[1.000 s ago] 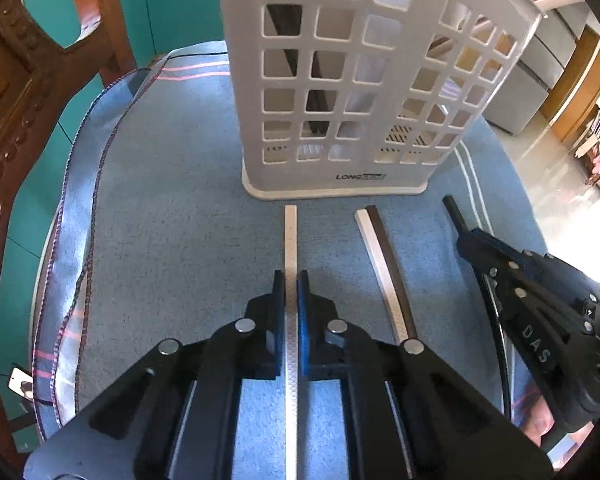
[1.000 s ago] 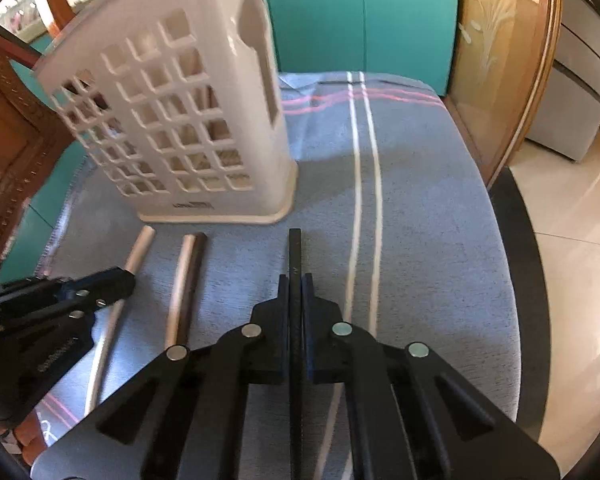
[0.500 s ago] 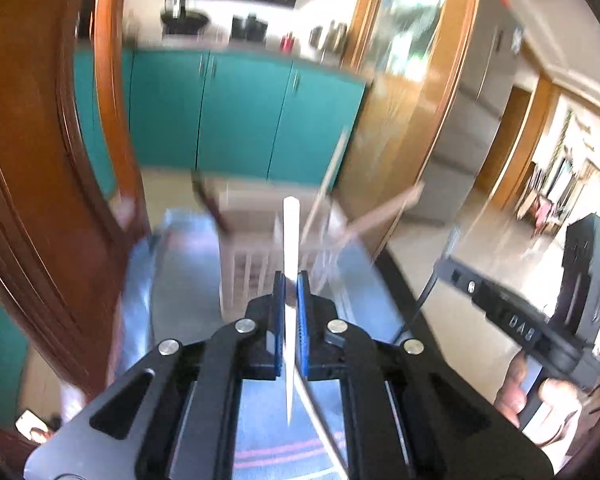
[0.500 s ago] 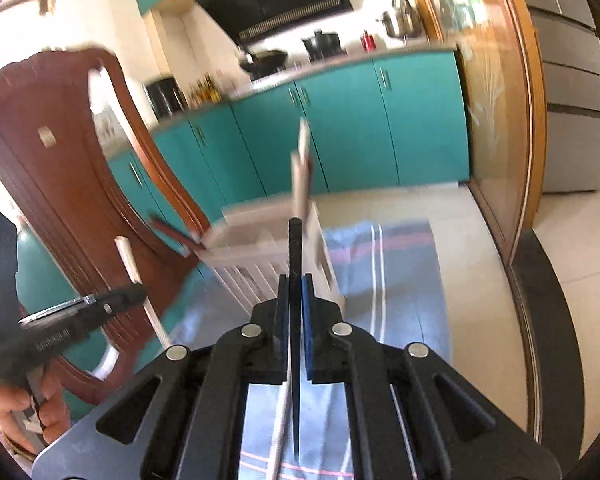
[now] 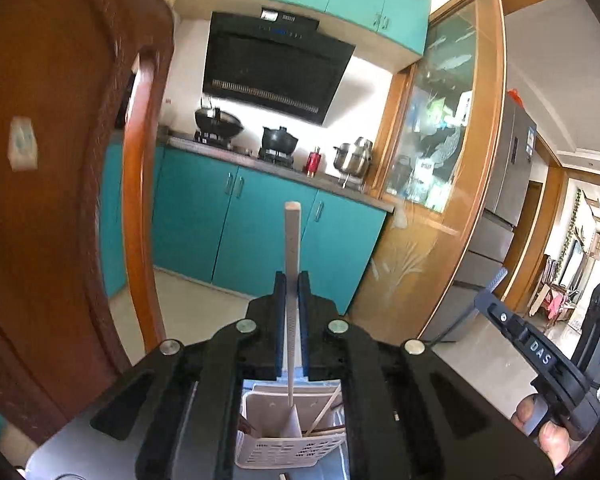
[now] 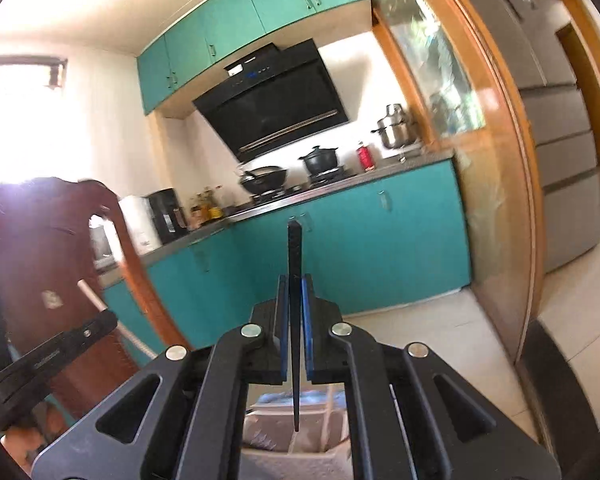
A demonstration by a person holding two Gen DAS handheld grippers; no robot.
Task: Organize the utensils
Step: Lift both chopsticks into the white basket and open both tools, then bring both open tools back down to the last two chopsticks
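Observation:
My left gripper (image 5: 291,280) is shut on a pale chopstick (image 5: 291,240) that sticks out past the fingertips and runs back down over the white lattice utensil basket (image 5: 284,446). Several sticks stand inside that basket. My right gripper (image 6: 295,282) is shut on a black chopstick (image 6: 295,252), whose lower end hangs above the basket (image 6: 272,424). Both grippers are raised high and point almost level toward the kitchen. The right gripper (image 5: 500,312) shows at the right of the left wrist view. In the right wrist view the left gripper (image 6: 108,322) is at the left, the pale chopstick (image 6: 90,290) in it.
A carved wooden chair back (image 5: 60,200) stands close on the left. Teal cabinets (image 5: 268,240) with a stove, pots and a black hood (image 5: 276,68) lie ahead. A wood-framed glass partition (image 5: 440,160) and a grey fridge (image 6: 556,128) are to the right. Blue cloth (image 5: 340,468) lies under the basket.
Both grippers lifted their chopsticks off the blue cloth, rose well above the basket and tilted up toward level. The view swung from the tabletop to the kitchen.

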